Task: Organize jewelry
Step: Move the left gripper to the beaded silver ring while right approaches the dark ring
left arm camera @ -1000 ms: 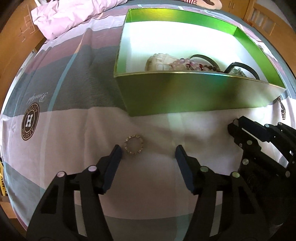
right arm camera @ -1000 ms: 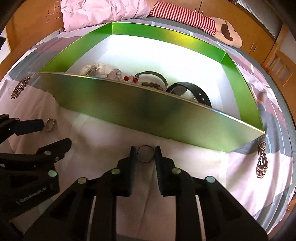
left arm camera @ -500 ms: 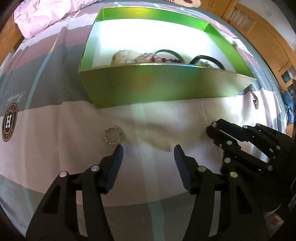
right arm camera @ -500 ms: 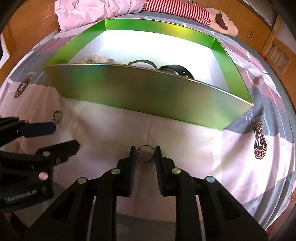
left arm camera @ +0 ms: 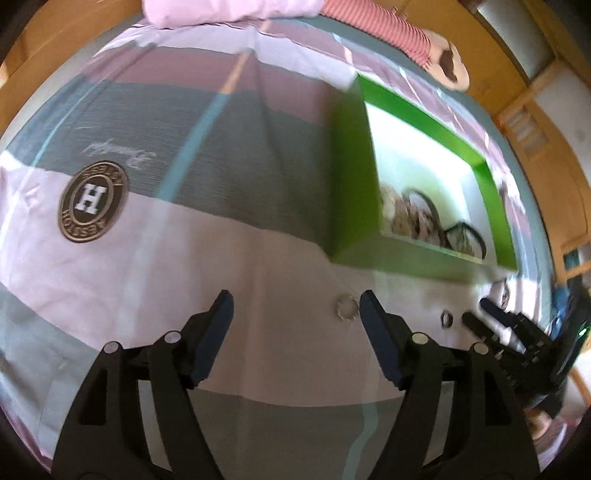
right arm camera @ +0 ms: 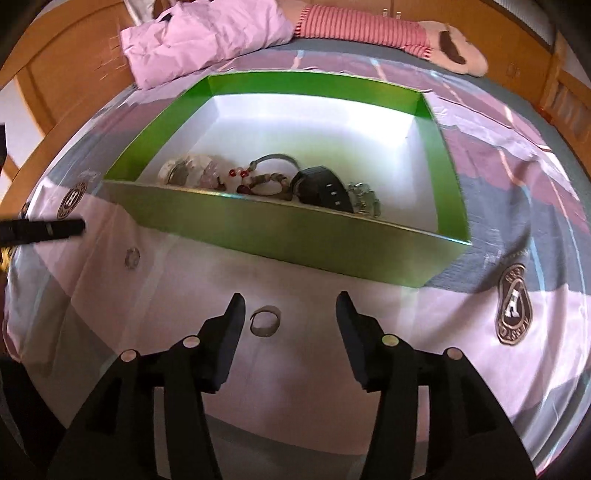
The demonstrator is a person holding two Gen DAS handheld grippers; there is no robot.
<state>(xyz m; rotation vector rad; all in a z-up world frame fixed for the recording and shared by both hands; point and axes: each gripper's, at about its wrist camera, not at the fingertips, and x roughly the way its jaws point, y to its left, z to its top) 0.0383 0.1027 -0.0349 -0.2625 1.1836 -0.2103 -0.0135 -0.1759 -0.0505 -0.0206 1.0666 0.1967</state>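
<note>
My left gripper (left arm camera: pixel 295 314) hangs over the pink and grey bedsheet with its jaws opening and nothing between the pads. A small beaded ring (left arm camera: pixel 347 309) lies on the sheet just inside its right finger (left arm camera: pixel 373 317). My right gripper (right arm camera: pixel 290 310) is also opening. A thin dark ring (right arm camera: pixel 265 323) lies loose on the sheet between its jaws, nearer the left finger (right arm camera: pixel 232 321), with no pad pressing on it. The green box (right arm camera: pixel 295 236) stands beyond, holding bead bracelets (right arm camera: pixel 258 181) and a black watch (right arm camera: pixel 321 188). The beaded ring (right arm camera: pixel 132 256) shows at the left.
A pink quilt (right arm camera: pixel 207 37) and a red-striped plush toy (right arm camera: pixel 369 29) lie at the far end of the bed. A wooden bed frame (right arm camera: pixel 55 92) runs round the mattress. A round H badge (left arm camera: pixel 92 201) is printed on the sheet.
The right gripper has let go of the thin dark ring, which now rests on the sheet between wider jaws. The left gripper swung left and rolled; the beaded ring now sits by its right finger.
</note>
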